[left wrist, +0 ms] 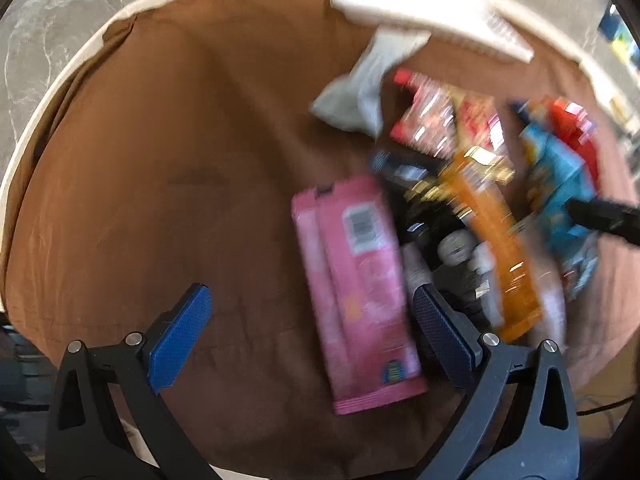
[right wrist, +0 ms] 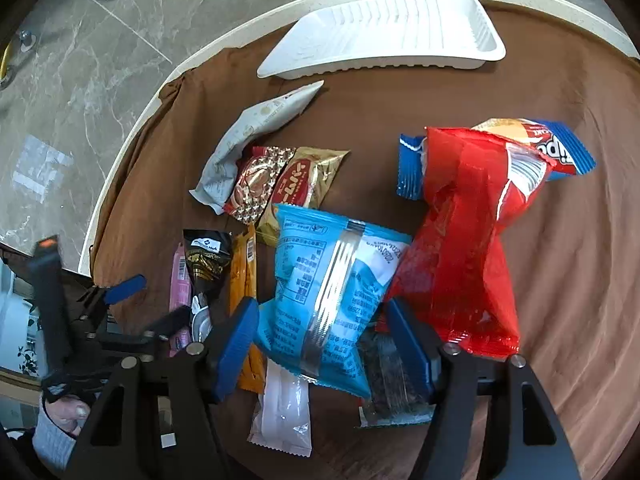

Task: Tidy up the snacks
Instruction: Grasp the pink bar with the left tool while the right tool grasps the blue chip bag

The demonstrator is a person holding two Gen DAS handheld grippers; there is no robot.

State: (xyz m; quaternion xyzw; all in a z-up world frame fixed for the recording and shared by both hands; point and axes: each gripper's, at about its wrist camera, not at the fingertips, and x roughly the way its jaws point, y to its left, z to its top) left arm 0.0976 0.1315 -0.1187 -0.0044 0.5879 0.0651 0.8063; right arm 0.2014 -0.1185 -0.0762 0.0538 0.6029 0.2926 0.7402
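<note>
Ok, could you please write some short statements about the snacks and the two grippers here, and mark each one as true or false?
1. The white tray holds no snacks. True.
2. The right gripper has its fingers on either side of the light blue bag. True.
3. The left gripper is shut on the pink packet. False: its jaws are wide open around it.
4. The red bag lies inside the tray. False: it lies on the brown cloth.

I see round table (right wrist: 132,128) | brown cloth (right wrist: 560,280) over it | white tray (right wrist: 384,36) at far edge | snack packets (right wrist: 332,280) scattered on cloth
</note>
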